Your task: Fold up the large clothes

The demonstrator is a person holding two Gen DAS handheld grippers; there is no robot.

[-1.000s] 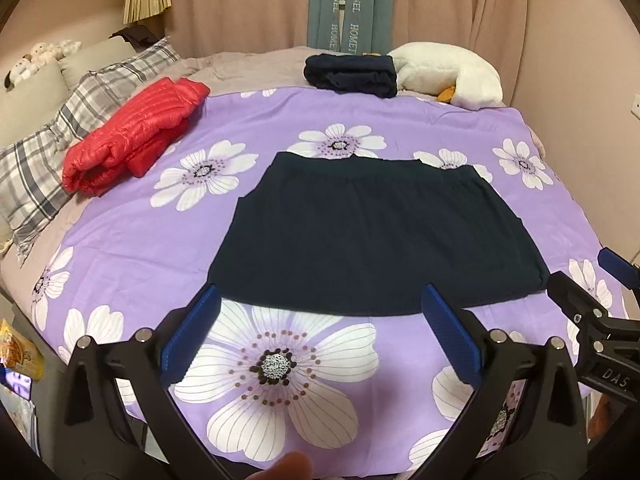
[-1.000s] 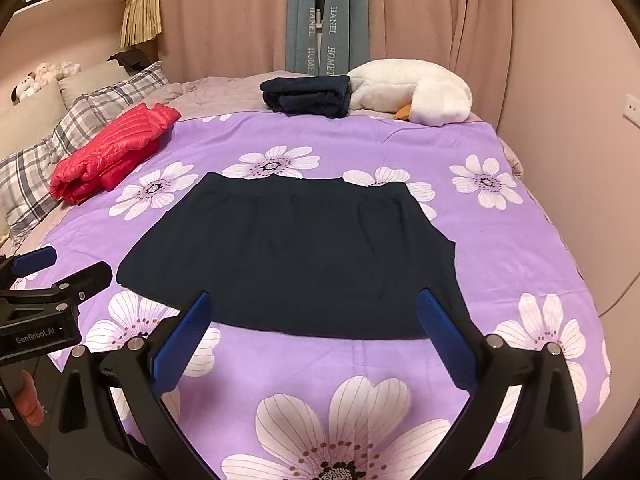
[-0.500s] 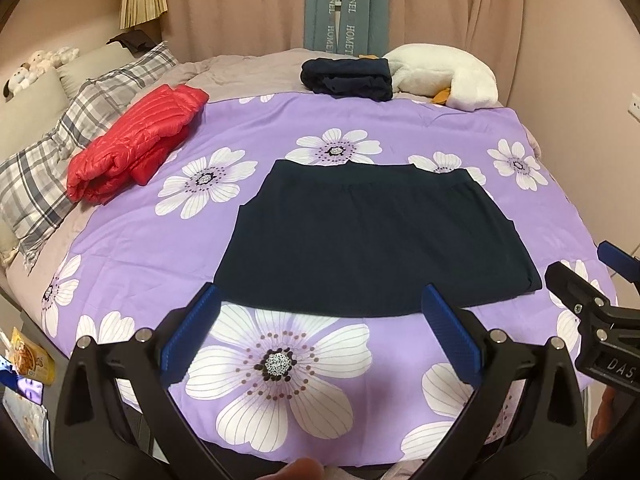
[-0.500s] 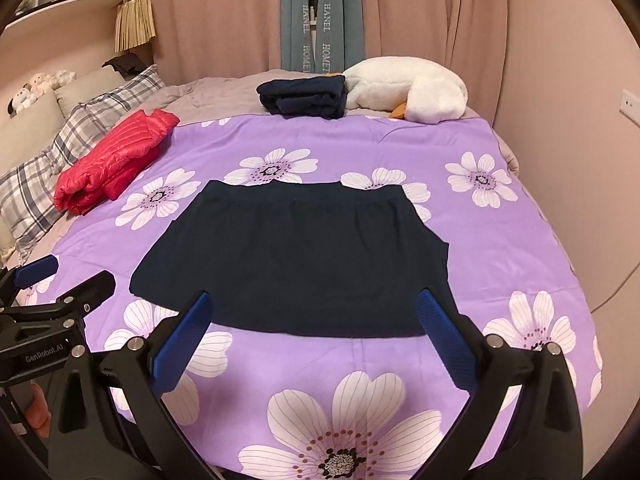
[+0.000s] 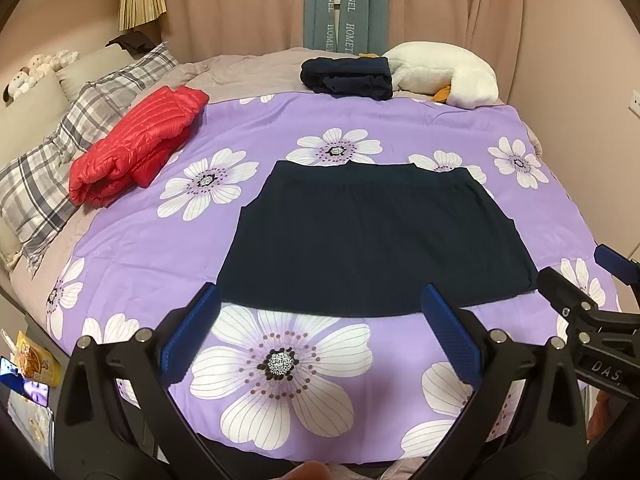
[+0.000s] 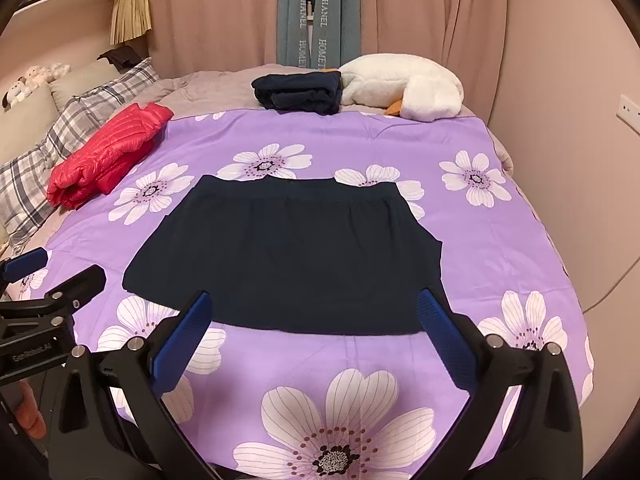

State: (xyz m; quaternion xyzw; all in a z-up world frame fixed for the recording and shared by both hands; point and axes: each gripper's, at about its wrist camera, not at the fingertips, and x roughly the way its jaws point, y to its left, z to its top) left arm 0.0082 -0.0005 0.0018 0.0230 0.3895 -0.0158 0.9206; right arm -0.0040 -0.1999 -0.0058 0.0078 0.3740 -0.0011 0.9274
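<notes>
The dark skirt (image 5: 372, 240) lies flat on the bed (image 5: 160, 248). The left hand-held gripper (image 5: 320, 332) and the right hand-held gripper (image 6: 316, 336) are both released and empty. I think each should pinch one hem corner and fold evenly.

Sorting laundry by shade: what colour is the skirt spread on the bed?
Very dark navy, nearly black: the skirt shows best in the right wrist view.

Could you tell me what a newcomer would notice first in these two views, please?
A dark navy skirt-shaped garment lies spread flat mid-bed on a purple bedspread with big white flowers. A folded red puffer jacket sits to its left by plaid pillows; a white plush goose rests at the far edge. The left gripper and right gripper hover open, empty.
</notes>
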